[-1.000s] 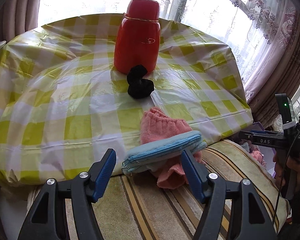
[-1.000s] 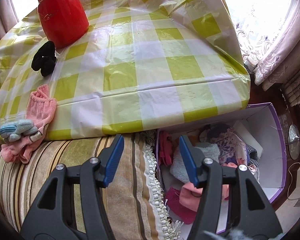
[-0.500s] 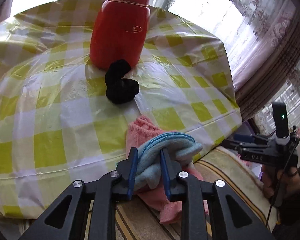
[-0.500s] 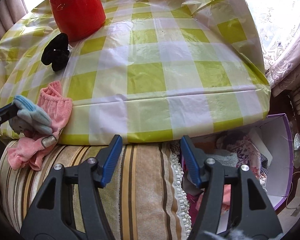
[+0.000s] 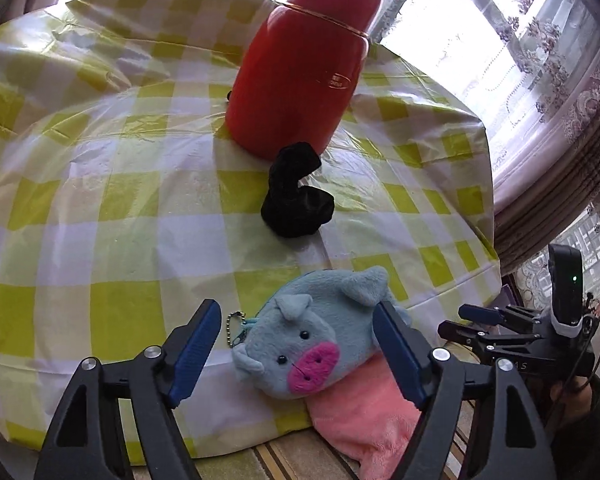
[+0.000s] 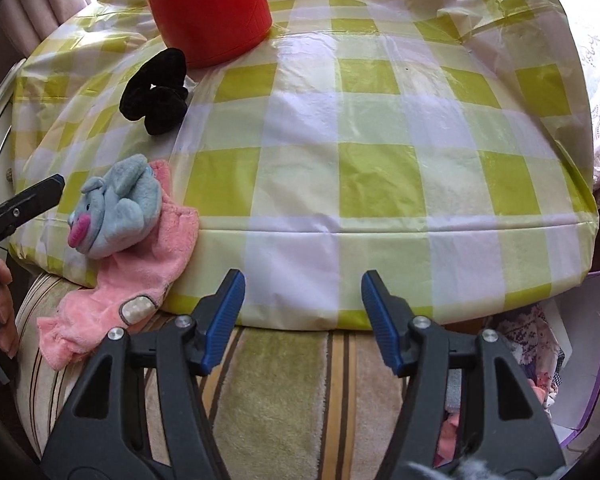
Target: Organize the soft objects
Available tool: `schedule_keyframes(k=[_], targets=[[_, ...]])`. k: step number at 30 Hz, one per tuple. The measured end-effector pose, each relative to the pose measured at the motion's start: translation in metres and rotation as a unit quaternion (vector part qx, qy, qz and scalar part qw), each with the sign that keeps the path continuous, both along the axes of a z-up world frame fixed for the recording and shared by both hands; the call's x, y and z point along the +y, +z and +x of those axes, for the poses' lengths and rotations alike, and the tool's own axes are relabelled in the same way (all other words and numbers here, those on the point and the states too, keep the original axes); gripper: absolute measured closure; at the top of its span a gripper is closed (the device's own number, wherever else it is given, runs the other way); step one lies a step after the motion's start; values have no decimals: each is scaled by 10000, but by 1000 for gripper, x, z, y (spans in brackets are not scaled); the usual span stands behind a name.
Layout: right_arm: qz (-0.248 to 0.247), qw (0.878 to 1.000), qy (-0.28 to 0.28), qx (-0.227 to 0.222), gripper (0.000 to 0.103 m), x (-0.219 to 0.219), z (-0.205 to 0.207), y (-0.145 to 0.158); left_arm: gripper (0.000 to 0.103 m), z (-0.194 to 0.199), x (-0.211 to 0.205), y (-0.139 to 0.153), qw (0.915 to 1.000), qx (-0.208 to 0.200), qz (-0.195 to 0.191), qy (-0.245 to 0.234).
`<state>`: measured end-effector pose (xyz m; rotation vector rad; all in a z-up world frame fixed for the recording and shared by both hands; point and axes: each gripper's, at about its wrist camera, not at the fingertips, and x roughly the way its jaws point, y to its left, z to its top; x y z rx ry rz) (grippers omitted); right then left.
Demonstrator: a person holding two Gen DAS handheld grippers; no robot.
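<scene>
A blue plush pig pouch [image 5: 300,348] [image 6: 112,208] lies face up on a pink cloth [image 5: 372,412] [image 6: 140,272] at the table's front edge. My left gripper [image 5: 295,305] straddles the pouch. Its jaws are opening and stand wide, and the left pad is clear of the plush. A black fabric roll [image 5: 296,204] [image 6: 156,92] rests beside a red flask [image 5: 304,68]. My right gripper [image 6: 303,278] is open with nothing between its fingers, over the table's front edge to the right of the pink cloth.
A yellow and white checked cloth [image 5: 100,200] covers the table. A striped cushion [image 6: 276,392] lies below its edge. At lower right, a purple-rimmed box [image 6: 592,360] holds several fabric items. Curtains hang behind the table.
My left gripper moved in and shut on the blue pouch, then opened again, and the pouch now lies face up. My right gripper shifted left, from over the box to the table edge.
</scene>
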<state>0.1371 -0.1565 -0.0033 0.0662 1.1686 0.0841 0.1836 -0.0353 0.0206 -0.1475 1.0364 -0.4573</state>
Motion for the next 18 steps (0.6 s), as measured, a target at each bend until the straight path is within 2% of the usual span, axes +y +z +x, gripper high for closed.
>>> schedule_keyframes(k=[3,5,6,7,9,11,14,16,18], targets=[[9,9997,236,-28,39,15,4,2,24,13,-16,-18,9976,290,620,-61],[40,9996,289,-38,39,20,7,3,25,18,-22,-29,9954,481,814,-154],[55,9995,303,-38,39,22,8,3,30,17,-26,-32,9945,496,884,-255],[70,9995,315,-28,38,23,8,2,54,15,-29,-33,9940,449,934,-351],[102,9994,323,18,38,24,11,0,64,10,-32,-31,9932,313,1019,-477],[143,9994,298,47,38,24,14,-2,66,8,-30,-24,9942,110,981,-434],[154,9996,239,-25,38,25,20,0,67,17,0,-11,9971,-114,656,373],[133,9996,234,-110,37,28,26,3,67,25,27,-6,9937,-120,403,1043],[106,9995,249,-190,36,33,34,6,66,31,50,-4,9866,-64,241,1609]])
